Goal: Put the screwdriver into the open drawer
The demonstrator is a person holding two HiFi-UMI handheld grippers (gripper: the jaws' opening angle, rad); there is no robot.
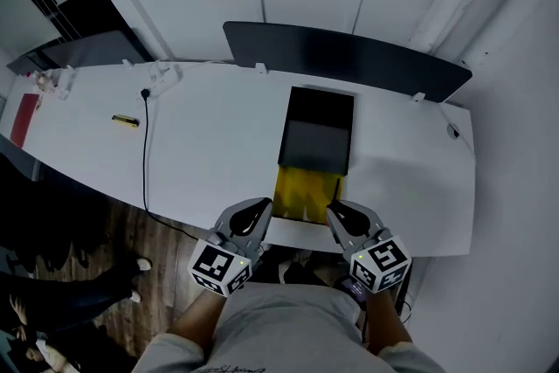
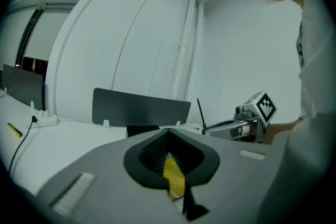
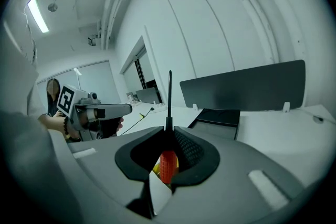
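Count: two grippers, one screwdriver, one open drawer. Right gripper pinches screwdriver handle; left gripper pressed together, empty. Both flank drawer at desk near edge; bare desk either side.

Left hand-held gripper & right hand-held gripper: grey w/ b/w marker cubes; grey tee.

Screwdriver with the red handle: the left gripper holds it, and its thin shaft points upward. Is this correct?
Not quite. The right gripper holds the screwdriver, not the left gripper. The right gripper view shows its jaws closed on the tool, with the red handle below them and the thin shaft pointing upward, as you say.
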